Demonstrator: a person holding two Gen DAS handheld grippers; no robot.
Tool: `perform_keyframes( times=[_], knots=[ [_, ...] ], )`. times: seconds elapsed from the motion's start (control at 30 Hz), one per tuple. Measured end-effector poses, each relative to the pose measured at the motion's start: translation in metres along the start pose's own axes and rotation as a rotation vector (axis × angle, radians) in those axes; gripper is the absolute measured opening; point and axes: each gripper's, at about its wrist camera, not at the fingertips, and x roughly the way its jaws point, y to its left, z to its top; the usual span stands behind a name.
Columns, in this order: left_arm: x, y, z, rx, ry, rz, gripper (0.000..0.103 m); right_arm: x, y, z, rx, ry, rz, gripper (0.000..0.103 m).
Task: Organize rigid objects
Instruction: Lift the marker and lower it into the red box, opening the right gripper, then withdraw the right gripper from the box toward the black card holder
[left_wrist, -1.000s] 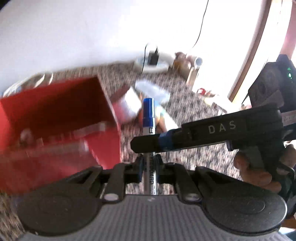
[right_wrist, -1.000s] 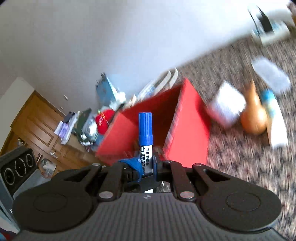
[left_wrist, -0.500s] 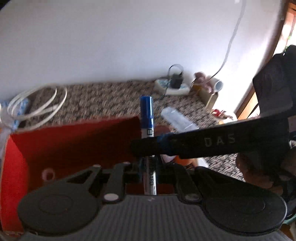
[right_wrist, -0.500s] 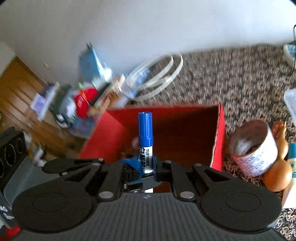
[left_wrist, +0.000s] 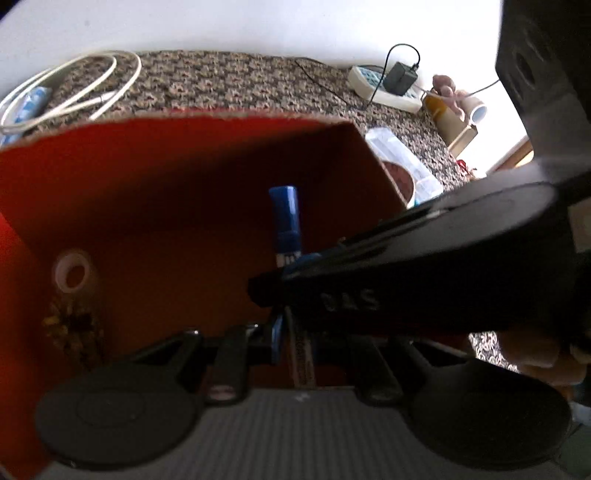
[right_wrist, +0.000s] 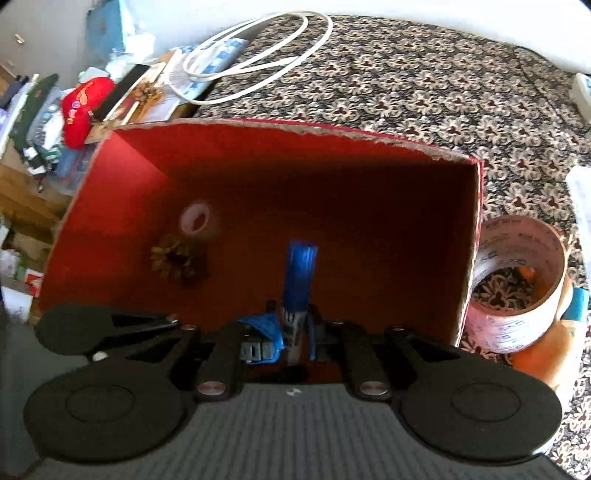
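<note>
Both tongs stay clamped on marker, now swung down over red box; drop looks near.

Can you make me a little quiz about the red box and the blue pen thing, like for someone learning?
1. True or false: both grippers are shut on the blue marker.
2. Which lies inside the red box? A) the big tape roll B) a pine cone C) the white cable loop
3. Fill in: the marker's blue cap points into the ____.

Key:
1. True. The left gripper and the right gripper both pinch it.
2. B. The pine cone sits on the box floor beside a small white ring; the big tape roll and the cable loop lie outside.
3. Box.
</note>
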Motion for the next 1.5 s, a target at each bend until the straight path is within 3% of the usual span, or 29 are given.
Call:
perform_keyframes(
  times=[0.1, 0.17, 0.27, 0.4, 0.53, 0.7, 0.9, 1.07, 1.27, 1.4, 1.5],
  knots=[
    [0.0, 0.004, -0.003, 0.014, 0.009, -0.002, 0.011, 0.0, 0.0, 0.003, 0.012, -0.014, -0.027, 0.0],
    [-0.002, 0.007, -0.005, 0.022, 0.005, 0.004, 0.021, 0.001, -0.001, 0.003, 0.027, -0.02, -0.032, 0.0],
    [-0.009, 0.014, -0.008, 0.031, -0.016, 0.019, 0.025, -0.001, -0.002, 0.007, 0.05, -0.037, -0.03, 0.0],
    [-0.025, 0.022, -0.012, 0.062, -0.058, 0.077, 0.025, -0.003, -0.009, 0.01, 0.13, -0.059, 0.05, 0.004],
    [-0.043, 0.039, -0.016, 0.07, -0.095, 0.16, 0.028, 0.01, -0.007, 0.011, 0.192, -0.028, 0.125, 0.003],
    [-0.056, 0.05, -0.018, 0.093, -0.108, 0.298, 0.028, 0.035, 0.012, 0.015, 0.169, 0.05, 0.131, 0.004],
    [-0.065, 0.059, -0.022, 0.107, -0.124, 0.34, 0.039, 0.053, 0.005, 0.017, 0.232, 0.126, 0.037, 0.005],
    [-0.067, 0.064, -0.025, 0.107, -0.117, 0.343, 0.043, 0.045, 0.0, 0.018, 0.237, 0.069, -0.158, 0.005],
    [-0.066, 0.063, -0.023, 0.115, -0.13, 0.344, 0.047, 0.032, 0.0, 0.013, 0.282, -0.02, -0.14, 0.005],
    [-0.066, 0.06, -0.024, 0.13, -0.149, 0.353, 0.048, 0.024, 0.002, 0.007, 0.288, -0.076, -0.181, 0.006],
    [-0.067, 0.058, -0.024, 0.143, -0.165, 0.375, 0.048, 0.013, 0.003, -0.003, 0.299, -0.112, -0.127, 0.006]
  ],
)
